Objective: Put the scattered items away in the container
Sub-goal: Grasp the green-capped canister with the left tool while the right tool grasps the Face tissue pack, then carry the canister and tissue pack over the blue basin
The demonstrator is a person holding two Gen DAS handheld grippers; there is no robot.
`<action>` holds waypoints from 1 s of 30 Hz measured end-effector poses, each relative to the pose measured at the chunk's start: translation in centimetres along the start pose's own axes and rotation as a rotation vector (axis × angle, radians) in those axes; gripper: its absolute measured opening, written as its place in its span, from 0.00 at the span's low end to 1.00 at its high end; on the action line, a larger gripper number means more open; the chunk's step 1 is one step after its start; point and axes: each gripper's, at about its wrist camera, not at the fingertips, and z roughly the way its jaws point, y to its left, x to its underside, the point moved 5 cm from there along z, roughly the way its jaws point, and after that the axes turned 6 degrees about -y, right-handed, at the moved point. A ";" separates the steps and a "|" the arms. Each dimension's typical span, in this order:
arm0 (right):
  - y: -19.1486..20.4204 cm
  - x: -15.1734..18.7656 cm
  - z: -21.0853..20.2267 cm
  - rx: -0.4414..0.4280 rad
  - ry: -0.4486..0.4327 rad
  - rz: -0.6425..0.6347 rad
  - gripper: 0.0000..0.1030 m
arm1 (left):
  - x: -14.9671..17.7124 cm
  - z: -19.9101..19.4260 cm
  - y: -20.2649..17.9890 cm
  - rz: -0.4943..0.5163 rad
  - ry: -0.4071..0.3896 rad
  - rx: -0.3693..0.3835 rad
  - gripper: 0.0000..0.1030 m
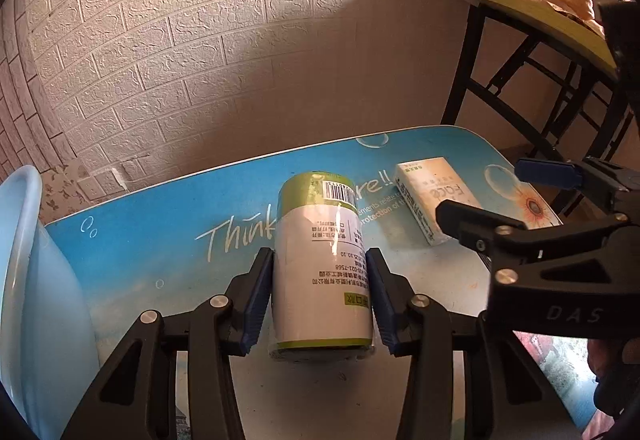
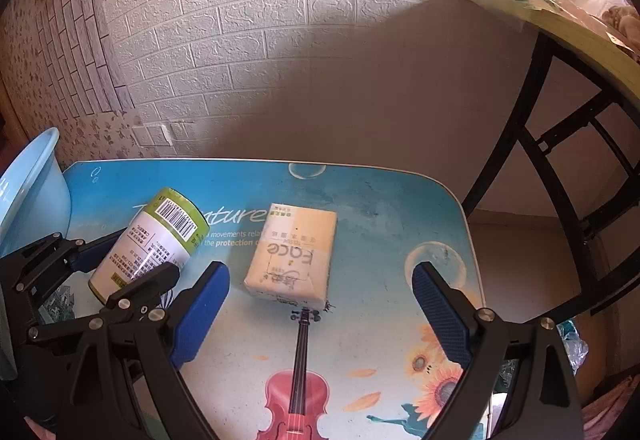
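A white and green canister (image 1: 320, 264) lies on its side on the blue printed table (image 1: 160, 240). My left gripper (image 1: 320, 292) is shut on it, a blue pad against each side. The canister also shows in the right wrist view (image 2: 148, 244), with the left gripper (image 2: 120, 264) around it. A cream tissue pack (image 2: 292, 252) lies flat at the table's middle, ahead of my right gripper (image 2: 320, 304), which is open and empty, short of the pack. The pack also shows in the left wrist view (image 1: 432, 200). A light blue basin (image 1: 28, 280) stands at the left edge of the table.
A white brick-pattern wall stands behind the table. A taller yellow-edged table on black legs (image 2: 580, 52) stands at the right, with bags and a bottle on it. The basin also shows in the right wrist view (image 2: 32, 192).
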 end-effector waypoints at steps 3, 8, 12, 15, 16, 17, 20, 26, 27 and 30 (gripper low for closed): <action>0.5 -0.3 1.2 0.013 0.016 -0.014 0.91 | 0.2 -0.2 0.0 0.000 0.000 0.000 0.43; 1.1 -0.6 3.2 0.032 0.046 -0.019 0.91 | 0.5 -0.5 0.4 -0.014 0.001 0.001 0.43; 1.3 -0.7 4.3 0.044 0.065 -0.021 0.91 | 0.7 -0.8 0.5 -0.023 0.003 0.005 0.43; 1.5 -0.4 4.7 0.005 0.080 -0.014 0.67 | 0.9 -1.1 0.6 -0.035 0.008 0.009 0.43; 1.5 -0.4 4.5 -0.019 0.068 -0.002 0.51 | 1.0 -1.2 0.6 -0.039 0.009 0.011 0.43; 1.5 -0.4 4.3 -0.015 0.065 -0.010 0.48 | 1.0 -1.3 0.6 -0.040 0.009 0.011 0.43; 1.5 0.0 3.8 -0.038 0.070 -0.012 0.48 | 1.5 -1.7 0.6 -0.044 0.009 0.009 0.43; 1.4 1.8 0.9 -0.071 0.042 0.017 0.47 | 2.5 -3.3 0.6 -0.060 0.011 0.009 0.43; 1.5 2.1 0.2 -0.073 0.029 0.012 0.47 | 2.7 -3.7 0.6 -0.061 0.008 0.008 0.43; 1.8 3.0 -2.1 -0.087 0.001 0.014 0.47 | 3.3 -5.1 0.6 -0.072 0.001 0.007 0.43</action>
